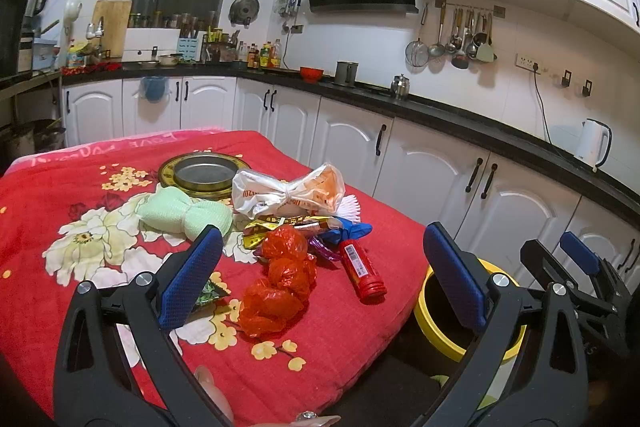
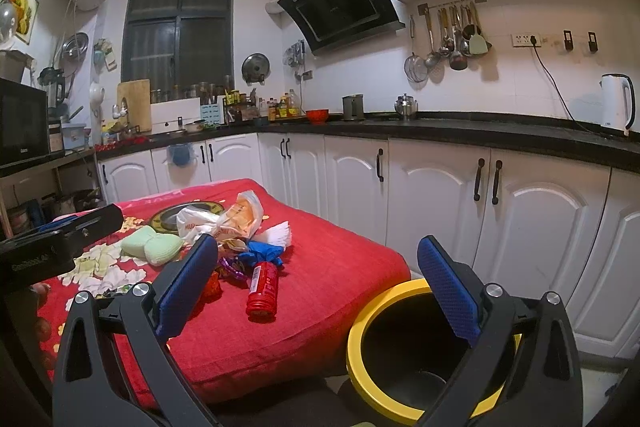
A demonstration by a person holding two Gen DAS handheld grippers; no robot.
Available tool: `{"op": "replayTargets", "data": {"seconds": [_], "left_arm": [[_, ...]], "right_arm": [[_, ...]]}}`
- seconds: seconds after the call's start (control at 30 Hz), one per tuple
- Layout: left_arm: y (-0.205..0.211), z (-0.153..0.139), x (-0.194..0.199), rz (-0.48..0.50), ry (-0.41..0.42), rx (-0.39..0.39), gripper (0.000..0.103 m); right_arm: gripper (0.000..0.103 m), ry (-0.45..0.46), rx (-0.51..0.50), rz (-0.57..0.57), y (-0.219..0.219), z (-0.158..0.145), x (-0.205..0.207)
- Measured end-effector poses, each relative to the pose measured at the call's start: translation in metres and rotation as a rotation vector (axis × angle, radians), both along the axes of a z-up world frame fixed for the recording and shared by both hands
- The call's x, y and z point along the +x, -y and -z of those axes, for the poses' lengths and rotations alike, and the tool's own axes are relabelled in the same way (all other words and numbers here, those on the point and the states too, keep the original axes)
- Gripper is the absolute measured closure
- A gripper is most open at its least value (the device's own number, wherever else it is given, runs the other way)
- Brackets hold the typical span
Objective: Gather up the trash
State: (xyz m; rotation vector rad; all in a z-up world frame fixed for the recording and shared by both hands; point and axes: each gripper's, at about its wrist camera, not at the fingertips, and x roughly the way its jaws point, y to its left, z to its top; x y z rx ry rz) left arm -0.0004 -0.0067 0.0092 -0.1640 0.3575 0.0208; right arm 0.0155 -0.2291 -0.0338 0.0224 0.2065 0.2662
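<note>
Two hand-held grippers poised over a red floral blanket (image 1: pixel 60 187) strewn with trash, beside a yellow-rimmed bin (image 2: pixel 362 327).

Left gripper (image 1: pixel 324 267) spread wide, holding nothing; between its fingers, nearest, a crumpled red plastic bag (image 1: pixel 280 283), then a red tube (image 1: pixel 362 269) bearing a barcode label, lying flat. Beyond these, gold and purple wrappers (image 1: pixel 260 233), a blue bag (image 1: pixel 352 229), and a knotted white bag (image 1: pixel 288 191) with orange print too creased to read. Past the left fingertip, a pale green cloth (image 1: pixel 180 211); farther still, a round metal tray (image 1: pixel 200 175). Right gripper (image 2: pixel 318 267) likewise wide and empty, its right finger (image 2: pixel 448 291) over the bin's dark opening, the bin standing just off the blanket's edge. Pink lettering along the blanket's far border, inverted, reading "LOVE".
</note>
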Motion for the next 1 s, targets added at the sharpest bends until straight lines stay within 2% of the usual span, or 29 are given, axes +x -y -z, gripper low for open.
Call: {"op": "replayTargets", "data": {"seconds": [0.5, 1.0], "left_arm": [[-0.003, -0.003, -0.002, -0.004, -0.003, 0.000, 0.011], [-0.033, 0.005, 0.007, -0.071, -0.029, -0.040, 0.011]], "right_arm": [[0.006, -0.005, 0.000, -0.003, -0.003, 0.001, 0.000], [0.006, -0.050, -0.022, -0.123, -0.026, 0.007, 0.008]]}}
